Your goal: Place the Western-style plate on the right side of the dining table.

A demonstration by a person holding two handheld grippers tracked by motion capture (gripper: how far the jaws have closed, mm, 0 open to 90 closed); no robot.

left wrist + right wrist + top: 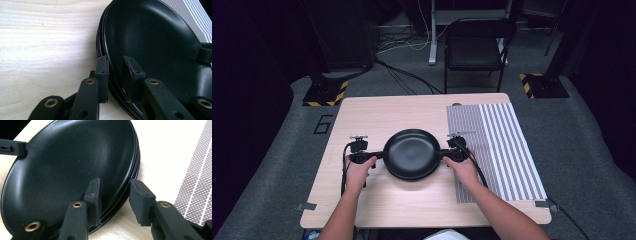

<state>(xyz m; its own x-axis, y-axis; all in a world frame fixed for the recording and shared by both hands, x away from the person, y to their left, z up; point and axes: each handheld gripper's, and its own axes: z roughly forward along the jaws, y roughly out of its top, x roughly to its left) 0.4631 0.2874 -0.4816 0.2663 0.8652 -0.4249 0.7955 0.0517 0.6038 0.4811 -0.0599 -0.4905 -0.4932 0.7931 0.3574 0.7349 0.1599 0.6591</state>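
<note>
Two grippers flank one stack of black plates [412, 153], which sits near the middle of your light wooden table [377, 117], just left of the grey striped placemat [502, 150]. The stack looks to be several plates deep, their rims layered one under another in both gripper views. Your left gripper [116, 72] has its jaws drawn narrow over the rim on the stack's left side, one pad outside the layered edges and one inside the top plate's bowl, and it appears clamped. Your right gripper [115, 200] straddles the rim on the opposite side, but a gap shows between its outer pad [140, 202] and the plate edges, so that side is not yet pinched. Lift now and the stack would likely tip toward your right hand [462, 167], because one side alone is held. Even with both sides gripped, the lower plates could slide out and drop if the pads catch merely the top rims; glossy surfaces give little friction. Uneven raising of your hands would tilt the stack and fan the plates apart.
</note>
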